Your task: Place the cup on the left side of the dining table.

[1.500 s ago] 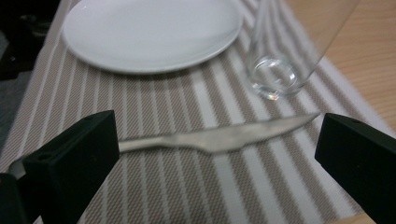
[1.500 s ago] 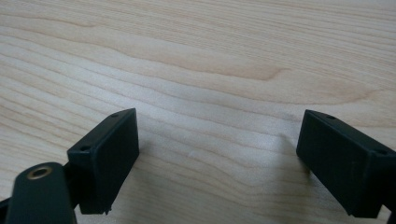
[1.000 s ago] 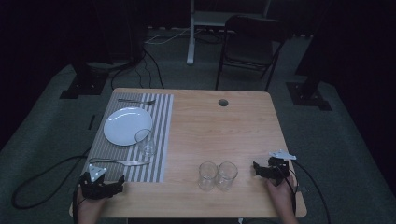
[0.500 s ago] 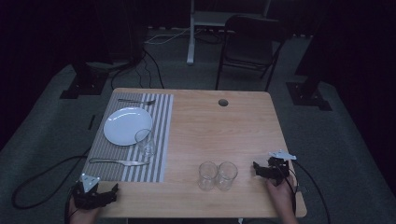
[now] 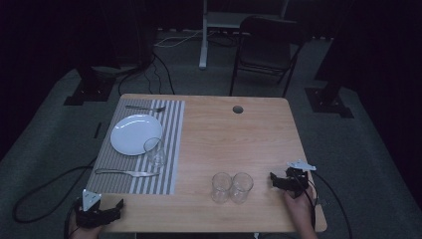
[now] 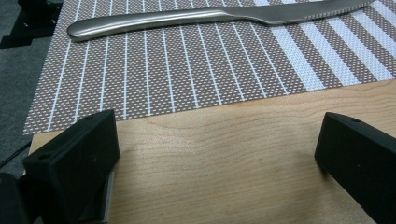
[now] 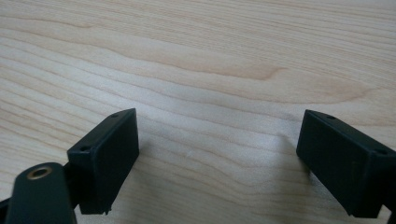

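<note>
A striped placemat (image 5: 171, 144) covers the table's left part. On it lie a white plate (image 5: 132, 133), a fork (image 5: 145, 107) at the far end, a knife (image 5: 127, 173) at the near end and an upright empty glass (image 5: 155, 151). Two more empty glasses (image 5: 231, 187) stand side by side on bare wood near the front edge. My left gripper (image 5: 115, 209) is open at the table's near left corner, just short of the mat; in its own view the knife (image 6: 210, 18) lies beyond the open left gripper (image 6: 217, 154). My right gripper (image 5: 274, 180) rests open to the right of the two glasses, and the right gripper (image 7: 217, 158) has only bare wood between its jaws.
The wooden table (image 5: 234, 139) has a round cable hole (image 5: 238, 109) near its far edge. A folding chair (image 5: 263, 50) and a stand (image 5: 203, 35) are behind the table. Cables (image 5: 45, 194) trail over the grey carpet on the left.
My left gripper has drawn back from beside the knife's handle toward the table's near left corner. The right gripper has stayed put.
</note>
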